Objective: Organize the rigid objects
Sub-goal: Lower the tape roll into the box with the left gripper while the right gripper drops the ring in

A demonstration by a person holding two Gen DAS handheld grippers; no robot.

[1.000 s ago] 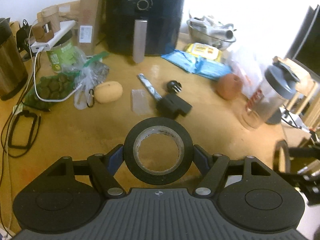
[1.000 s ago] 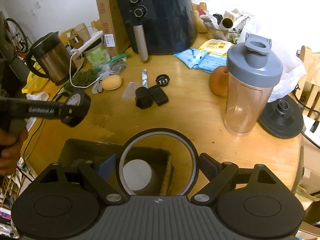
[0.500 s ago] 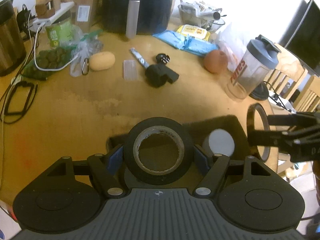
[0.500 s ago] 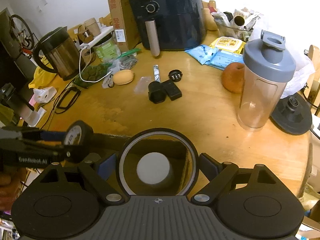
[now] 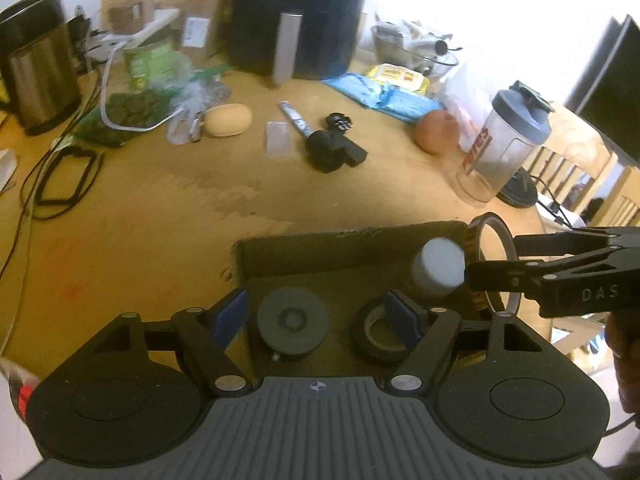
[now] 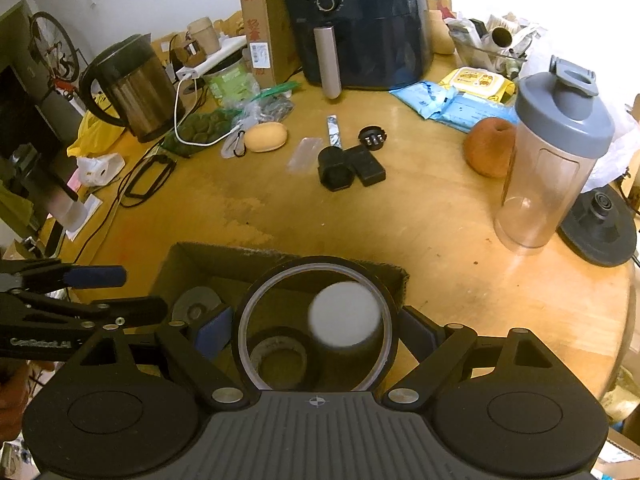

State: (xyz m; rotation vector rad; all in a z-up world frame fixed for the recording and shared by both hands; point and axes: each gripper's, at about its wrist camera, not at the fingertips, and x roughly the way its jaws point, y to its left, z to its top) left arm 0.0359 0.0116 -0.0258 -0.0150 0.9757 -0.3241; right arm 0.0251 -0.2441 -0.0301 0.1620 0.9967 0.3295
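Note:
A cardboard box [image 5: 344,246] [image 6: 208,258] sits at the table's near edge. Inside lie a black tape roll [image 5: 378,330] [image 6: 280,356], a grey round disc [image 5: 292,322] [image 6: 196,302] and a white-capped cylinder [image 5: 438,266] [image 6: 344,314]. My left gripper [image 5: 316,314] is open and empty above the box, its jaws wide apart; it also shows in the right wrist view [image 6: 120,292]. My right gripper [image 6: 316,330] is shut on a thin black ring [image 6: 256,300] over the box; the ring also shows in the left wrist view [image 5: 486,260].
On the wooden table [image 6: 400,216] lie black adapter blocks [image 6: 350,168], a round black plug [image 6: 372,136], a yellow oval object [image 6: 266,138], an orange fruit [image 6: 488,146], a shaker bottle [image 6: 552,160], a kettle [image 6: 128,88] and an air fryer [image 6: 360,20].
My left gripper opened and let go of the black tape roll, which now lies in the box. My right gripper still holds the thin ring over the box.

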